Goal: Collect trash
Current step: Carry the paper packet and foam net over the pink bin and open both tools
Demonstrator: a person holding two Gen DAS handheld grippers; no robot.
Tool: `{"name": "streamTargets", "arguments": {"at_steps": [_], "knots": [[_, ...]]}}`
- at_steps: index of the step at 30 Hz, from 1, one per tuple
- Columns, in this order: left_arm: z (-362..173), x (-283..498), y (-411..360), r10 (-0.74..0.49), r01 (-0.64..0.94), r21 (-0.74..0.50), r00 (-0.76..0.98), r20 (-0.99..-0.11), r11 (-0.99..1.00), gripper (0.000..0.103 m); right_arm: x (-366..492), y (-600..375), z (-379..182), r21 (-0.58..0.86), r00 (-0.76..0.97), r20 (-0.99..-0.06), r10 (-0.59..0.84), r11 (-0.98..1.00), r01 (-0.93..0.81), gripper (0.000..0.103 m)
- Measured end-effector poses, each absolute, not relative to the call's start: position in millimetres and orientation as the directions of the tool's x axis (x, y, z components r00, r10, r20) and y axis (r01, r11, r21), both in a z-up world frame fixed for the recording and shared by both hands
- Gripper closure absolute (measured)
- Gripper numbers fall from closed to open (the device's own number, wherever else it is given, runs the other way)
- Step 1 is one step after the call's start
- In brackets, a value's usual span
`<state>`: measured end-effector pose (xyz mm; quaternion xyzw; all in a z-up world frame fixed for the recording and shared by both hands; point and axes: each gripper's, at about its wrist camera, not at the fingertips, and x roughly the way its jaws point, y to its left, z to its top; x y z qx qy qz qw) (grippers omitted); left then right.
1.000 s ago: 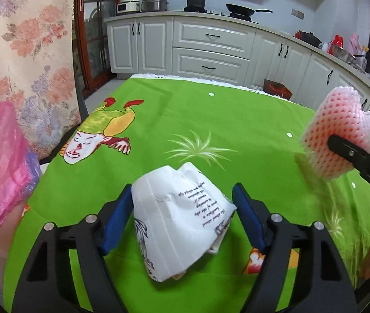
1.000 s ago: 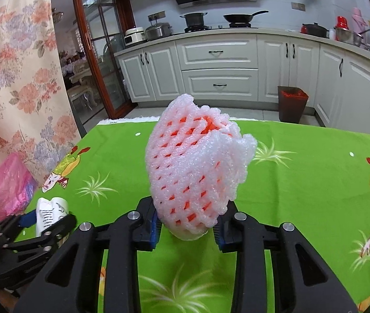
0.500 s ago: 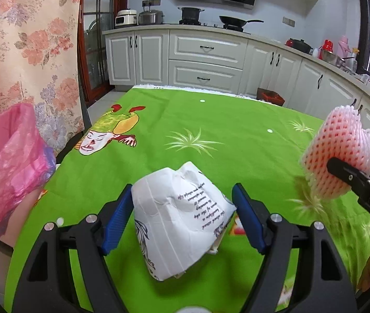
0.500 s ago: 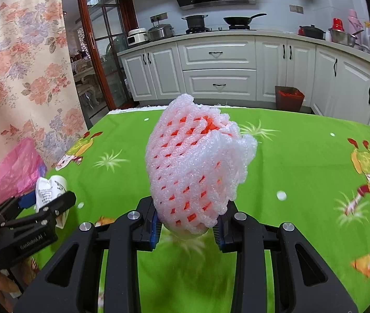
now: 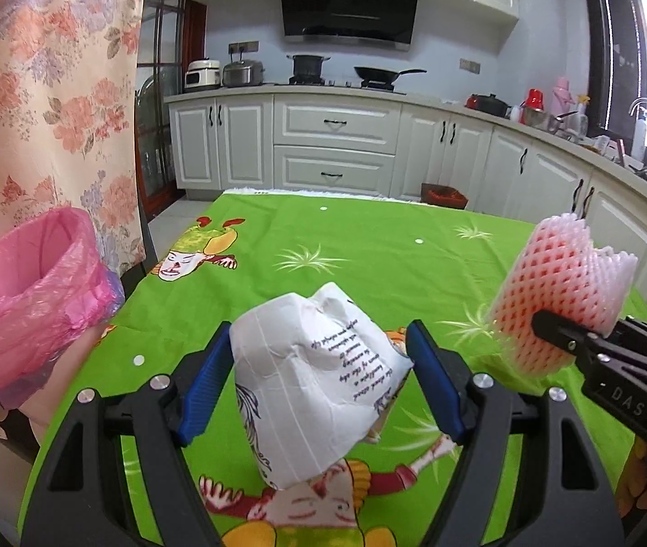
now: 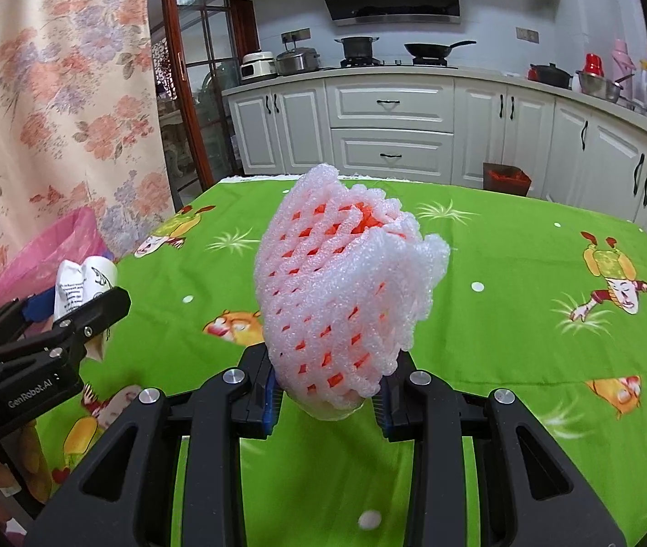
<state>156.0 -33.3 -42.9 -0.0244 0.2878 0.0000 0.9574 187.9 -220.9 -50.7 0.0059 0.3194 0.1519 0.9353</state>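
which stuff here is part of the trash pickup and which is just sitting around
Job: crumpled paper cup in left gripper; foam fruit net in right gripper; pink-lined bin.

Just there: frying pan, pot, rice cooker, red floor bin.

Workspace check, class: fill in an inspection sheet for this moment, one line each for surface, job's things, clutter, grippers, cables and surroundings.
Surface: table under a green cartoon-print tablecloth.
Job's things: crumpled paper cup; pink foam fruit net; pink-lined trash bin off the table's left edge.
Clutter: nothing seen on the cloth.
Grippers: left gripper shut on the paper cup, held above the cloth; right gripper shut on the foam net.
Cables: nothing seen.
Surroundings: white kitchen cabinets, range hood, floral curtain, small red-lined bin on the floor.
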Motion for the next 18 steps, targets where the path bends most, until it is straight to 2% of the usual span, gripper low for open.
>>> {"name": "streamTargets", "arguments": {"at_steps": [18], "knots": [[-20,90,-5,-0.001,-0.025,-0.050,0.890,-0.457,0.998,0.029,139,-173,-29,0.008,0.764,-0.566,0.310,0.929,-0.371,0.071]]}}
